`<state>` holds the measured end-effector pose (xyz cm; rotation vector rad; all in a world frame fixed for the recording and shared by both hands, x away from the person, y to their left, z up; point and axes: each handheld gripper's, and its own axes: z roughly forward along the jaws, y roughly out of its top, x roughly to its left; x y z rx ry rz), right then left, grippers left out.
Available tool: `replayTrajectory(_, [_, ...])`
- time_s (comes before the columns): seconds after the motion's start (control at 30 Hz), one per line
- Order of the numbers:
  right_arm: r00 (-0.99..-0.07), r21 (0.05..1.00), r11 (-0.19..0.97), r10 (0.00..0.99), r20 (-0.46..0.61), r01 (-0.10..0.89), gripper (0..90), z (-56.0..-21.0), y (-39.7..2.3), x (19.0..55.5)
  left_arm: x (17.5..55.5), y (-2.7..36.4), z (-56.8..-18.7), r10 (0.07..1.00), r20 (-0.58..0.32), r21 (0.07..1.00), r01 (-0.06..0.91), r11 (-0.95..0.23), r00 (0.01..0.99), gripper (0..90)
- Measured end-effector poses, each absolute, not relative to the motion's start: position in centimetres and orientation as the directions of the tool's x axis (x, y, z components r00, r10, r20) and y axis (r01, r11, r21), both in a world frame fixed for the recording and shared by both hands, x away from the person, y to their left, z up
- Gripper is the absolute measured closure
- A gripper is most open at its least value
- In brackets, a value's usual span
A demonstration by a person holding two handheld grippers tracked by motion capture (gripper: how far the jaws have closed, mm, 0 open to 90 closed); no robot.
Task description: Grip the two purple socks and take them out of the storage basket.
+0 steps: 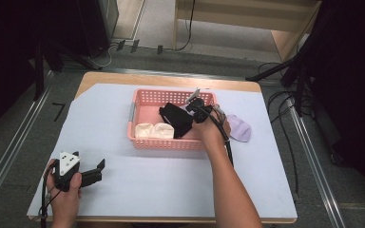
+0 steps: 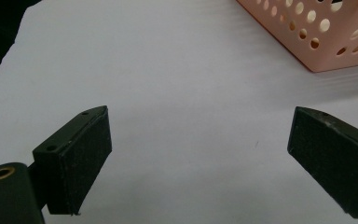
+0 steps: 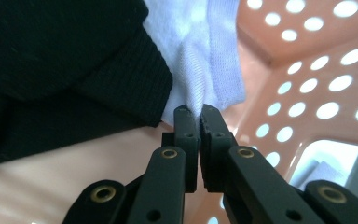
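Observation:
A pink perforated basket (image 1: 140,102) stands in the middle of the white table cover. A black cloth (image 1: 176,118) and two cream folded pieces (image 1: 153,130) lie in it. My right gripper (image 1: 196,105) reaches down into the basket's right part. In the right gripper view its jaws (image 3: 196,112) are shut on a fold of pale lavender cloth (image 3: 200,56), which lies beside the black cloth (image 3: 65,56). My left gripper (image 1: 97,172) rests near the front left of the table. It stands open (image 2: 200,116) over bare cover with nothing between its jaws.
Another lavender piece (image 1: 239,128) lies on the cover just right of the basket. The basket's corner (image 2: 317,42) shows at the upper right in the left gripper view. Black stands and cables flank the table on both sides.

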<state>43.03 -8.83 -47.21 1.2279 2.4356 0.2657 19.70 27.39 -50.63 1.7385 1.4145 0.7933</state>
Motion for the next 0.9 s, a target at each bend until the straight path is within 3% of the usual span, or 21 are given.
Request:
replayTrajectory(0.2, [-0.52, 0.551, 0.479, 0.849, -0.094, 0.683, 88.1, -45.4, -10.5, 42.1, 19.7, 27.4, -50.6, 0.98, 0.007, 0.846, 0.521, -0.112, 0.199, 6.6])
replayTrajectory(0.23, [-0.523, 0.626, 0.432, 0.851, -0.044, 0.649, 88.1, -44.9, -11.2, 41.6, 19.7, 27.4, -50.6, 0.98, 0.008, 0.846, 0.521, -0.113, 0.199, 6.6])
replayTrajectory(0.43, [-0.57, 0.81, 0.323, 0.821, 0.018, 0.49, 88.1, -43.9, -12.4, 39.5, 19.7, 27.4, -50.6, 0.98, 0.009, 0.847, 0.52, -0.113, 0.199, 6.6])
replayTrajectory(0.9, [-0.583, 0.956, 0.128, 0.811, 0.052, 0.264, 88.0, -42.1, -14.7, 36.4, 19.7, 27.3, -50.6, 0.98, 0.021, 0.846, 0.519, -0.122, 0.198, 6.6])
